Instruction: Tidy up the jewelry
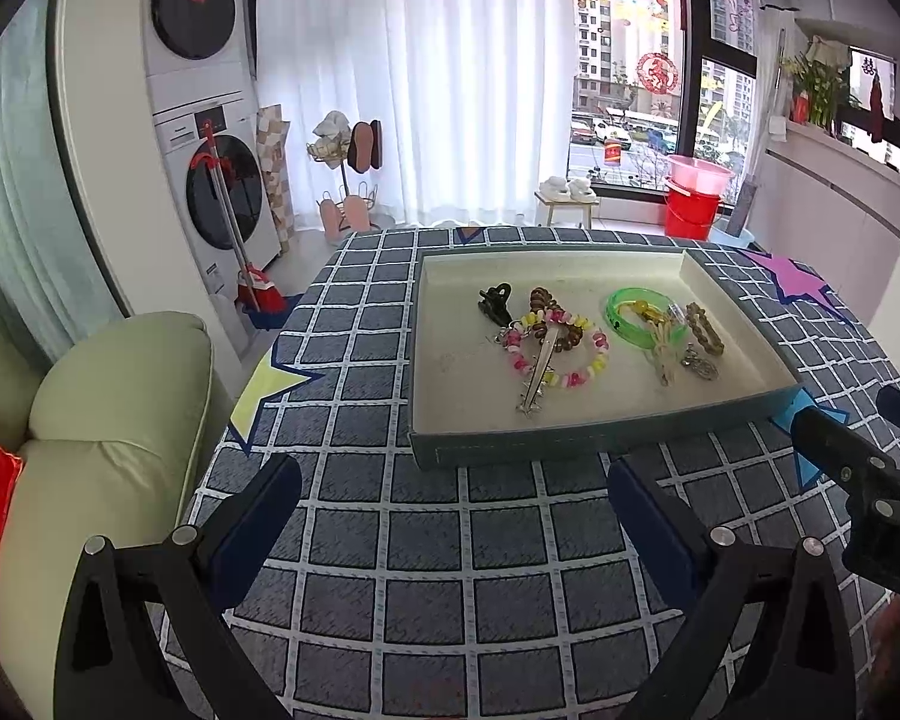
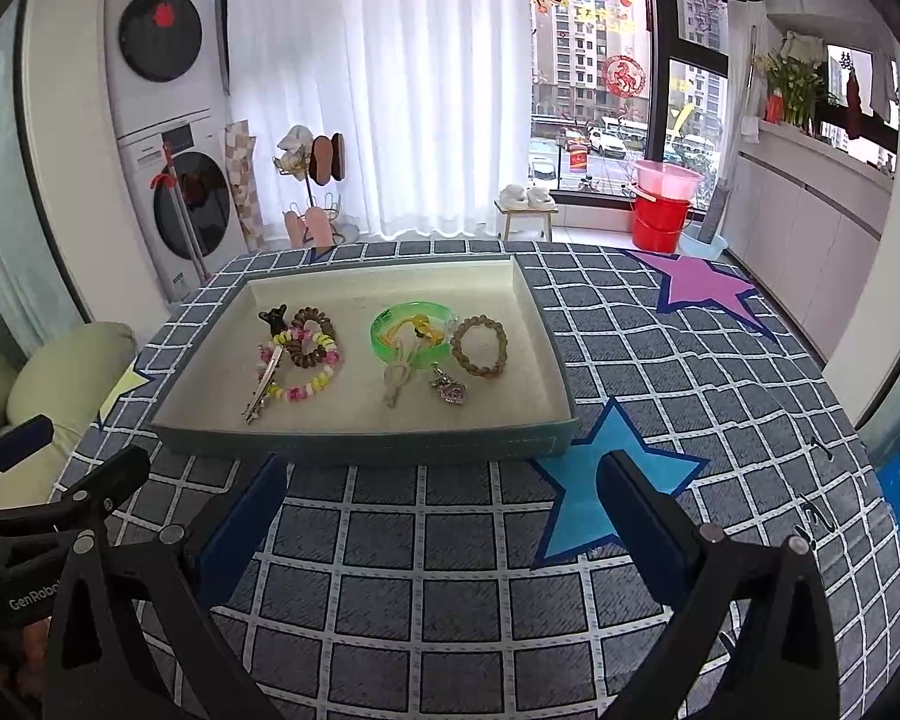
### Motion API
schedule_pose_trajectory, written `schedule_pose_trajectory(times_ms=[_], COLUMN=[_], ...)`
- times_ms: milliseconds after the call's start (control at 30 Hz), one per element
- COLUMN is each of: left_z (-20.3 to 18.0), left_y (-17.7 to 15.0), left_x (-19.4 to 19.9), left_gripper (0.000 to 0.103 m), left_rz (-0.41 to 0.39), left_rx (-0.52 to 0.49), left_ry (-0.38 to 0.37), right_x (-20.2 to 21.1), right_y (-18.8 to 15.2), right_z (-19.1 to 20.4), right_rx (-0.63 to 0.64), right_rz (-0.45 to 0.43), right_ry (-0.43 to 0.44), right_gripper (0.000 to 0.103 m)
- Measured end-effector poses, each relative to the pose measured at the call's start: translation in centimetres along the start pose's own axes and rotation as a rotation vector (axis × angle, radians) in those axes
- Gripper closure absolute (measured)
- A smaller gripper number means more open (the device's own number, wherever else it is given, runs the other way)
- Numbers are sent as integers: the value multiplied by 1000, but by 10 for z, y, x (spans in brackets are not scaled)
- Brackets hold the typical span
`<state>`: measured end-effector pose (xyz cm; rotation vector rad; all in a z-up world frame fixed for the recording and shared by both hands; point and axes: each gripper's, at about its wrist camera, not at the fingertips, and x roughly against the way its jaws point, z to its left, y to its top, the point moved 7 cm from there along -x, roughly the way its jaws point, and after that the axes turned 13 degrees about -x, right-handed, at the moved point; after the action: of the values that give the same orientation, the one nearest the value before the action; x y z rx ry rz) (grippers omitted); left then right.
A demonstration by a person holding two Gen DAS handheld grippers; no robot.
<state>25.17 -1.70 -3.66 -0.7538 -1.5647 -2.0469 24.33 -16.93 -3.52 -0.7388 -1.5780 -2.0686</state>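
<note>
A shallow teal tray (image 1: 570,441) (image 2: 360,444) with a cream floor sits on the checked tablecloth. In it lie a black claw clip (image 1: 495,303), a brown coil hair tie (image 2: 312,336), a pink-yellow bead bracelet (image 1: 570,354) (image 2: 306,366) with a silver hair clip (image 1: 537,381) across it, a green bangle (image 1: 645,315) (image 2: 411,333), a wooden bead bracelet (image 2: 480,345) and a silver charm (image 2: 448,391). My left gripper (image 1: 453,495) and right gripper (image 2: 441,492) are both open and empty, just in front of the tray's near wall.
The table (image 2: 450,600) has coloured stars: blue (image 2: 606,480), purple (image 2: 699,285), yellow (image 1: 264,387). A pale green sofa (image 1: 102,468) stands left of the table. Stacked washers, a curtain and red buckets stand behind.
</note>
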Motion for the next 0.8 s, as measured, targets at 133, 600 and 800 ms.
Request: schedule_pose_trajectory(times_ms=[133, 600, 800], left_z=[-1, 0, 0], left_y=[0, -1, -1], left_x=[2, 3, 4], left_gripper=[0, 0, 0], left_rz=[-1, 1, -1], left_rx=[0, 1, -1], left_ry=[-1, 1, 0], right_x=[2, 7, 7], right_y=[0, 1, 2], right_z=[0, 2, 4], right_rx=[1, 1, 1], right_rz=[-3, -4, -6], right_ry=[0, 3, 4], right_gripper=[0, 0, 0])
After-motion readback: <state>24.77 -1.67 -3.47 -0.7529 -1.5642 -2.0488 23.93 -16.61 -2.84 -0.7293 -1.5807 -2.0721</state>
